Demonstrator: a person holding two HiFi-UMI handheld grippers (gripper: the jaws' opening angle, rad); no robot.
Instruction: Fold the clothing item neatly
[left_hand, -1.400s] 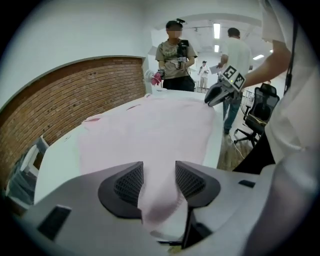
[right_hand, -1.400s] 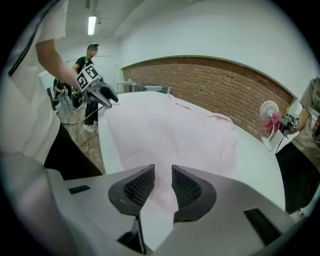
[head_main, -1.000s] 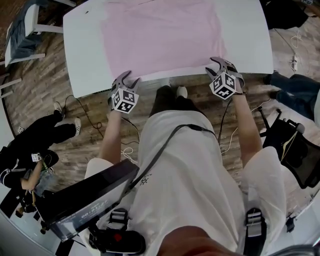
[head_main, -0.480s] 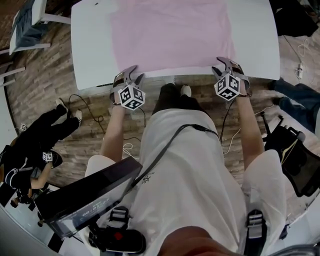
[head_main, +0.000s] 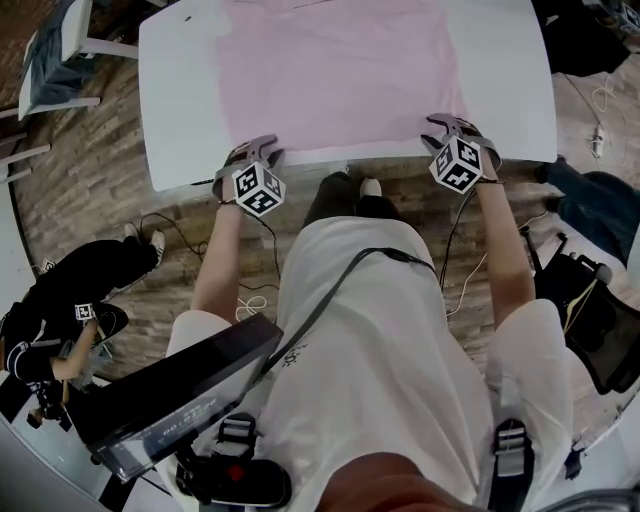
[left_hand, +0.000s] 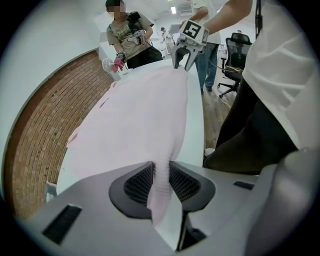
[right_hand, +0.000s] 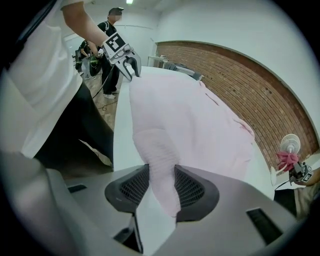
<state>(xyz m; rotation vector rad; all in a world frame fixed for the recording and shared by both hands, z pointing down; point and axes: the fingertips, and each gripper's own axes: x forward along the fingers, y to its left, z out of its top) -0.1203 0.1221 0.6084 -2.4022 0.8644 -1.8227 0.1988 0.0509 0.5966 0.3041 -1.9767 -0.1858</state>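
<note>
A pink garment (head_main: 340, 70) lies spread flat on the white table (head_main: 180, 100), its near hem along the table's front edge. My left gripper (head_main: 255, 150) is at the near left corner. In the left gripper view its jaws are closing and the pads (left_hand: 137, 182) pinch a ridge of the pink hem (left_hand: 160, 185). My right gripper (head_main: 445, 122) is at the near right corner. Its jaws are closing from wide, and a ribbed fold of the hem (right_hand: 160, 170) lies between the pads (right_hand: 192, 187). Each gripper shows far off in the other's view, the right gripper (left_hand: 186, 50) and the left gripper (right_hand: 129, 62).
A person in black (head_main: 70, 300) crouches on the wood floor at the left, near loose cables (head_main: 170, 225). A white chair (head_main: 55, 50) stands at the far left and a black office chair (head_main: 590, 300) at the right. A small fan (right_hand: 290, 145) sits beyond the table's far end.
Both grippers have slid forward onto the near hem corners. The left jaws have narrowed onto the cloth and the right jaws have closed a little.
</note>
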